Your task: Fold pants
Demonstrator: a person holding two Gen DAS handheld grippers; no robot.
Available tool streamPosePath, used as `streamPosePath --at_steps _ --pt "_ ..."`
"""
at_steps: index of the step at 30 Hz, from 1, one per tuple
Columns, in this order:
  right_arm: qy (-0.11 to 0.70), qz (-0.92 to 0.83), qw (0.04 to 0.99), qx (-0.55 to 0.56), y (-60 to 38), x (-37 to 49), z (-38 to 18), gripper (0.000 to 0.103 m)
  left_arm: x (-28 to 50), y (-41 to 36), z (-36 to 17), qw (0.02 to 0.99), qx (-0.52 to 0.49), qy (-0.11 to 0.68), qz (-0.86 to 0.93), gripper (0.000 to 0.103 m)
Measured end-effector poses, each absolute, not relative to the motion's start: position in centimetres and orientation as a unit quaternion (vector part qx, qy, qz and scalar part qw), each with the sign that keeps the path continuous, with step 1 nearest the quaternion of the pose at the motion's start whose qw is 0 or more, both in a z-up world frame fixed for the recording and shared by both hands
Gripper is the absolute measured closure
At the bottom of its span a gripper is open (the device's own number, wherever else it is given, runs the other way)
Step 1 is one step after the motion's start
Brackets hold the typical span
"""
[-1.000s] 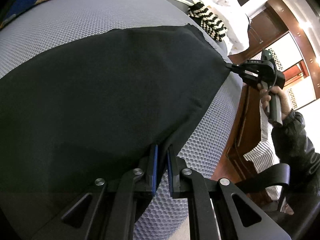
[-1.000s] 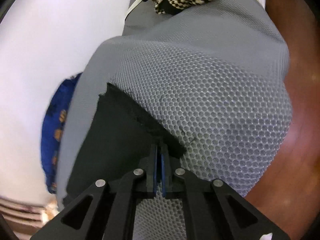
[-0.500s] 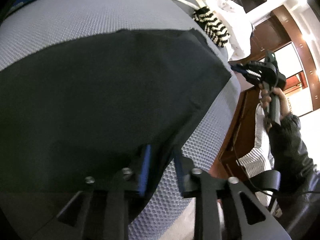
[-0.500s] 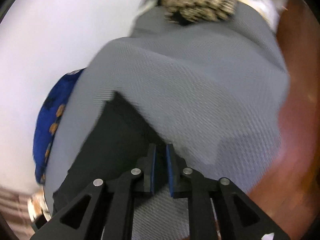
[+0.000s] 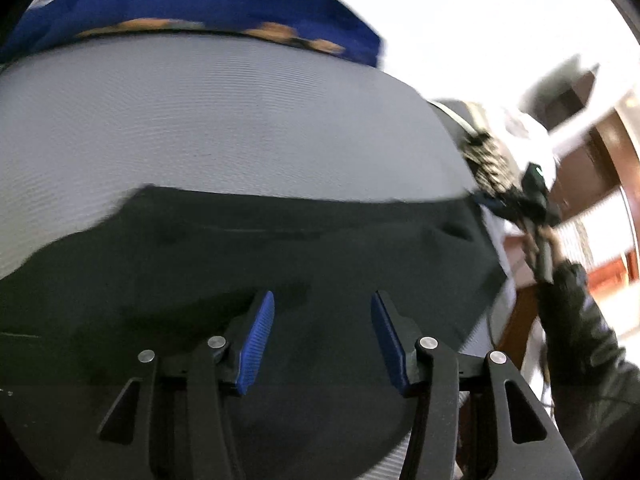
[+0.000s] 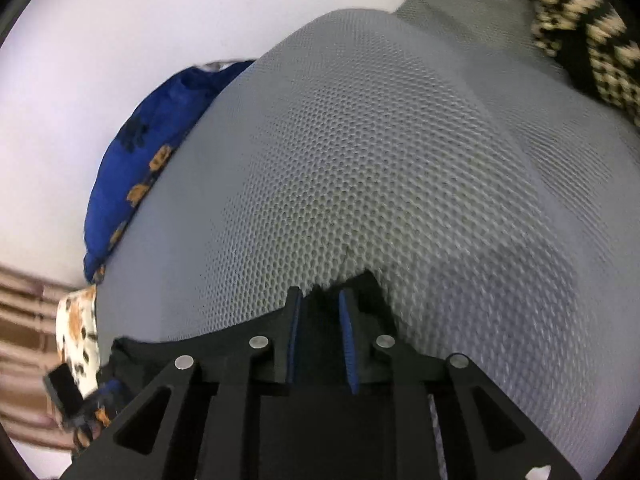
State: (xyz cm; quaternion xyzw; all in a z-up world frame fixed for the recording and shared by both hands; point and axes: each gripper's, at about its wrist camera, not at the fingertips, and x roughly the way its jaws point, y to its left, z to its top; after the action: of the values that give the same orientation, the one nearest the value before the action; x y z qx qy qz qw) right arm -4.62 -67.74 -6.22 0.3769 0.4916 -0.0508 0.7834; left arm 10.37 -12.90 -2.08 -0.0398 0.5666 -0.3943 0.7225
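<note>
Our left gripper (image 5: 322,336) hangs over the black pants (image 5: 280,248), its jaws just opened wide, blue pads (image 5: 256,344) clear of the cloth. Our right gripper (image 6: 320,340) has been parting too, a narrow gap now, a dark corner of the pants (image 6: 368,284) between the pads but no longer pinched. The pants lie spread flat on the grey mesh surface (image 6: 380,152). Farther off, we see a blue paw-print cloth (image 6: 132,152) at the surface's edge, and a black-and-cream knit (image 6: 584,36) at the far end.
</note>
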Motion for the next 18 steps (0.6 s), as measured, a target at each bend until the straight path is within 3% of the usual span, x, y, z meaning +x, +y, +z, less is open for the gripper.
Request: streamPosePath --at_steps 11,13,18 --pt "0.507 0.023 0.791 0.342 -66.5 -3.1 -7.0 0.083 11.7 -9.9 -3.4 0.732 -0.059 0.583 -0.348 0.051" --pt "0.500 0.020 0.799 0.332 -66.0 -3.4 -6.7 0.097 11.8 -10.3 -3.6 0.732 -0.053 0.585 -0.346 0.051" --pt "0.417 -0.038 0.852 0.314 -64.4 -6.0 -3.6 0.099 12.0 -10.6 -3.4 0.741 -0.051 0.578 -0.336 0.051"
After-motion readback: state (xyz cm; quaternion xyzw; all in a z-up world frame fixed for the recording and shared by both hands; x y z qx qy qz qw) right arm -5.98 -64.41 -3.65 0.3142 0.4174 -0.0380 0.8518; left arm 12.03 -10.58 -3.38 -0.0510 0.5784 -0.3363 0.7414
